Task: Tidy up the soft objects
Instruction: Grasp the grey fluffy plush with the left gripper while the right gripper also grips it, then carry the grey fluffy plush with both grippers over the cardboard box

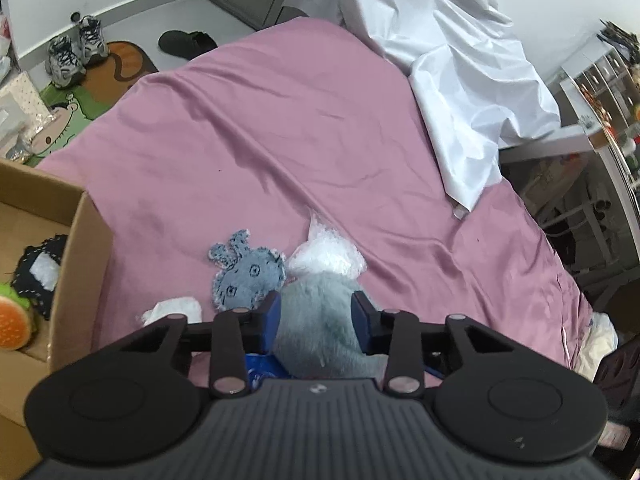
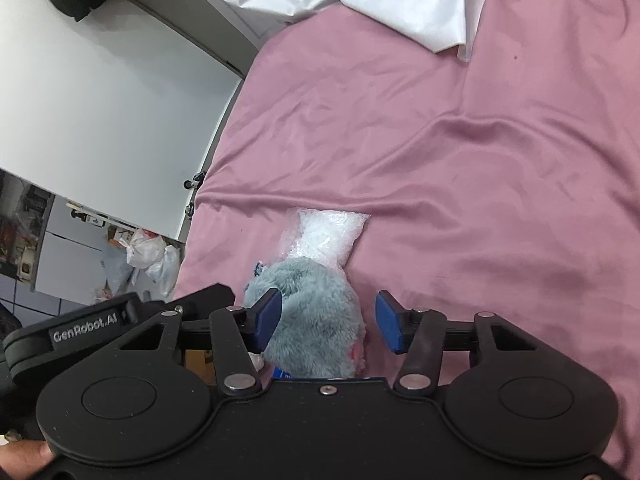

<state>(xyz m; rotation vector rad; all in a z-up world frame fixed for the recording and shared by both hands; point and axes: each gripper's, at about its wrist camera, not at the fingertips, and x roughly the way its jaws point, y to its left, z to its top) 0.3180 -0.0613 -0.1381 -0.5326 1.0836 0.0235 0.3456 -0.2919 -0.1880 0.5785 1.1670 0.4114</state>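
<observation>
A fluffy grey-blue plush toy (image 1: 320,320) lies on the pink bed sheet (image 1: 280,140). My left gripper (image 1: 316,312) is closed on its body, both blue pads pressing the fur. A flat grey plush face piece (image 1: 248,276) lies just left of it, and a clear bag of white stuffing (image 1: 328,256) lies beyond. In the right wrist view the same plush (image 2: 312,320) sits between the pads of my right gripper (image 2: 328,320), which is open; the right pad stands apart from the fur. The stuffing bag (image 2: 324,236) lies ahead.
An open cardboard box (image 1: 76,264) stands at the left with a burger plush (image 1: 12,324) and a dark knitted item (image 1: 40,268) inside. A white sheet (image 1: 460,60) drapes over the bed's far right. White scrap (image 1: 172,308) lies near the box. Shoes (image 1: 76,48) are on the floor.
</observation>
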